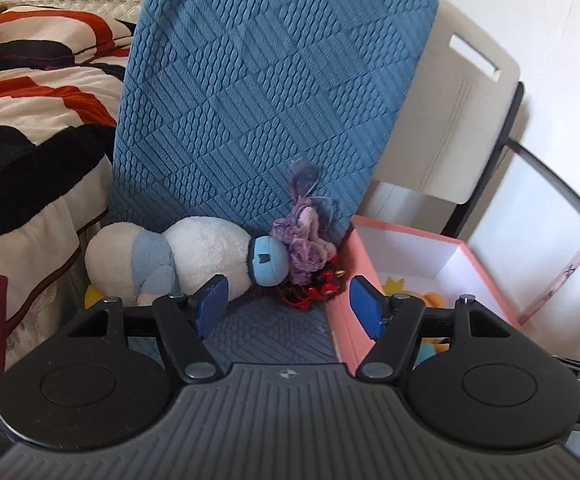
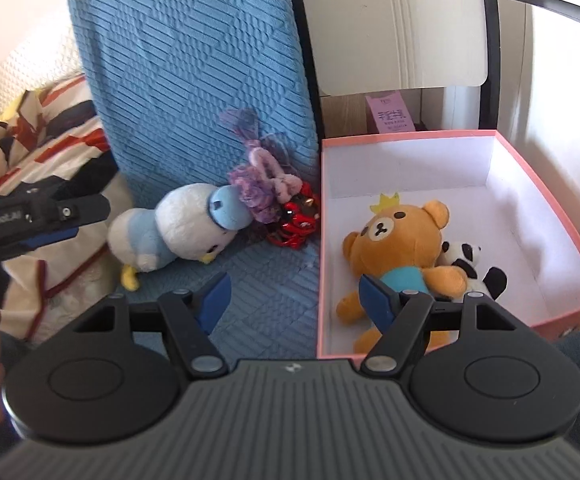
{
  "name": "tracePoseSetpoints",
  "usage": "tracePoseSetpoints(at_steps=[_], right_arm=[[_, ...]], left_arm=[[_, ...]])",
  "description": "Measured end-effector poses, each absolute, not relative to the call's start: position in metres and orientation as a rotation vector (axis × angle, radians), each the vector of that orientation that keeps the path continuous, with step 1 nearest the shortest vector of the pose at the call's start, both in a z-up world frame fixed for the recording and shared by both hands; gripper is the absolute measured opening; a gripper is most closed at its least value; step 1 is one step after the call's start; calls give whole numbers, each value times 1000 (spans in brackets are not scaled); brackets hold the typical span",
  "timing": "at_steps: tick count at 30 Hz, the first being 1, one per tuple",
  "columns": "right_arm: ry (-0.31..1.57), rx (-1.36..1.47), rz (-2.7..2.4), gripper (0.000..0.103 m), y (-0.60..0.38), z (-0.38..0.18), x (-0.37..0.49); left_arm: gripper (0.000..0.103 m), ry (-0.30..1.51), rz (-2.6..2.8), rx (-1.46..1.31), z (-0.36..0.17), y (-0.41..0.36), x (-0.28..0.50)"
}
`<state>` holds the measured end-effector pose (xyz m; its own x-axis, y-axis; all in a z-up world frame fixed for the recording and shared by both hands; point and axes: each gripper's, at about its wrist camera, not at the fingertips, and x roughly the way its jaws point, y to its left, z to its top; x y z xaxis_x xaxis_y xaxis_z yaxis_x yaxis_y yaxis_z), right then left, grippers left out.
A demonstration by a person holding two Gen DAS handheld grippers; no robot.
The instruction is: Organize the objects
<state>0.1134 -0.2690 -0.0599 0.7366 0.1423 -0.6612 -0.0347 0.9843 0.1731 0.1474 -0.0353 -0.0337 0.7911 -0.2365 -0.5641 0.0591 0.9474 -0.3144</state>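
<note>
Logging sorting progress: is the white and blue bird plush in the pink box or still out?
Out. The bird plush lies on its side on the blue chair seat, left of the pink box, which holds the bear and panda.

Blue-covered chair [image 1: 274, 92] stands beside a patterned bed blanket [image 1: 30, 120].

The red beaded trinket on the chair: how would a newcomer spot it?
Find the blue-covered chair beside the pink box. On its seat, against the box's wall, lies the red trinket, under the purple fluffy toy. It alone is glossy red and black.
</note>
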Motion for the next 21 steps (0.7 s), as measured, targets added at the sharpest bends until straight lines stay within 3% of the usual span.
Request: tracePoseSetpoints(at_steps=[3, 5, 7, 21], right_arm=[[723, 155, 92, 76, -272, -70, 122], [719, 184, 94, 94, -276, -77, 129], [707, 221, 104, 103, -279, -83, 134], [663, 158, 228, 103, -277, -96, 196]], left_arm=[[72, 635, -198, -289, -53, -37, 162], [72, 642, -235, -259, -69, -41, 168], [72, 645, -217, -251, -81, -41, 172], [72, 706, -220, -275, -115, -39, 213]])
